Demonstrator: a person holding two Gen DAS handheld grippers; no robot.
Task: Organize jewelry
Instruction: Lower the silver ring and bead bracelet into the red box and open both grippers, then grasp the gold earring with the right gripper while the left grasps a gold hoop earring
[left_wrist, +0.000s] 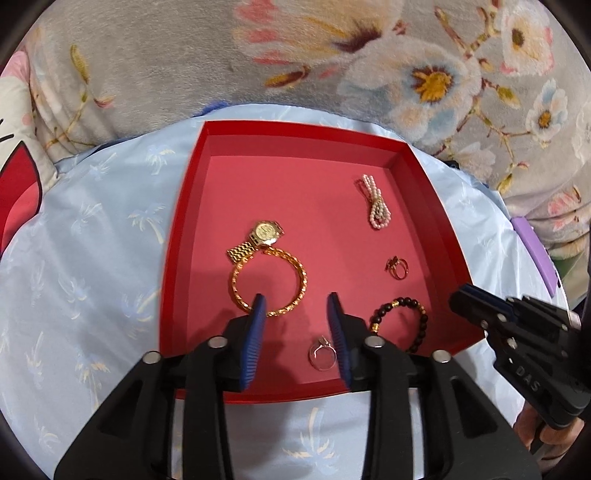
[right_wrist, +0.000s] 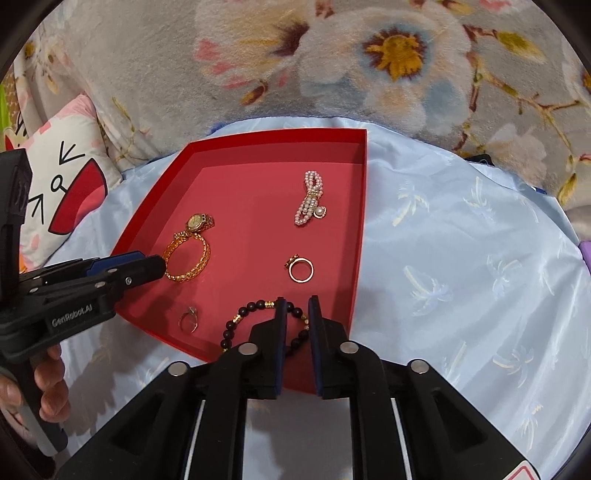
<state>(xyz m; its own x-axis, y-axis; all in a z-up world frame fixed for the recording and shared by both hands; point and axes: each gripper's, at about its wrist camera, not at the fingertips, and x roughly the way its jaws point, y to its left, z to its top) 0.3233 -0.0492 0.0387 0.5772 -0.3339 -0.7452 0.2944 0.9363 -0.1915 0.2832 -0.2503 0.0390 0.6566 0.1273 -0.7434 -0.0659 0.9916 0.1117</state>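
Jewelry sits spread in the red tray (left_wrist: 192, 206), pieces apart, prob. so each can be picked singly: L to R, gold watch (left_wrist: 264, 232) touching gold bangle (left_wrist: 269, 286) left of tray centre, silver ring (left_wrist: 322, 353) by the near wall, then pearl bracelet (left_wrist: 376, 203), gold ring (left_wrist: 397, 267) and dark bead bracelet (left_wrist: 400, 323) toward the right wall. Left gripper (left_wrist: 295, 306) hangs wide open w/ nothing held, one finger over the bangle's near edge. Right gripper (right_wrist: 297, 306) is narrowly open, straddling the bead bracelet's rim, not yet clamped; looks lined up for a pinch.
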